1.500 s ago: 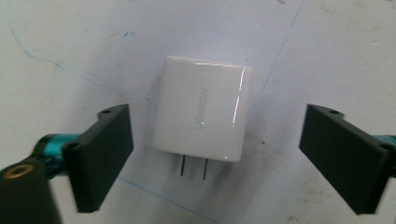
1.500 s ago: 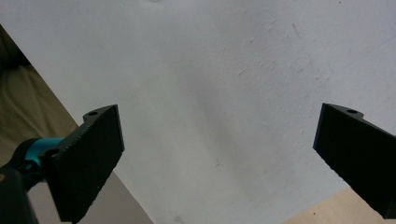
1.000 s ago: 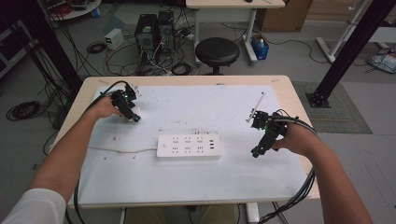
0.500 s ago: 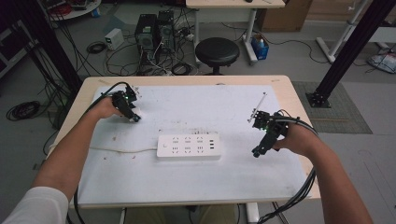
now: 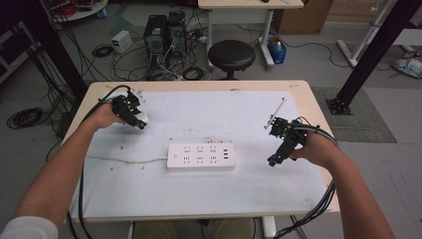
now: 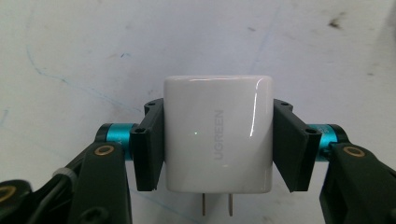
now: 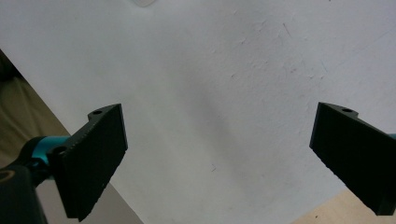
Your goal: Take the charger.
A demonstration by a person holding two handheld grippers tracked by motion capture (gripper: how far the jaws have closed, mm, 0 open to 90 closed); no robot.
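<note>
A white UGREEN charger (image 6: pixel 218 133) with two metal prongs sits between the jaws of my left gripper (image 6: pixel 218 149), which is shut on its sides. From above, that gripper (image 5: pixel 135 117) is at the table's far left, holding the charger (image 5: pixel 141 118) just over the white mat. A white power strip (image 5: pixel 201 156) lies in the middle of the table, its cord running off to the left. My right gripper (image 5: pixel 276 158) hovers to the right of the strip. In the right gripper view its jaws stand wide apart, the gripper (image 7: pixel 233 158) open with nothing between them.
A white mat (image 5: pixel 209 124) covers most of the wooden table (image 5: pixel 303 94). A thin white stick (image 5: pixel 276 112) lies at the back right. Behind the table stand a black stool (image 5: pixel 231 54), computer cases and tangled cables on the floor.
The left gripper with the charger has shifted slightly. The right gripper has barely moved.
</note>
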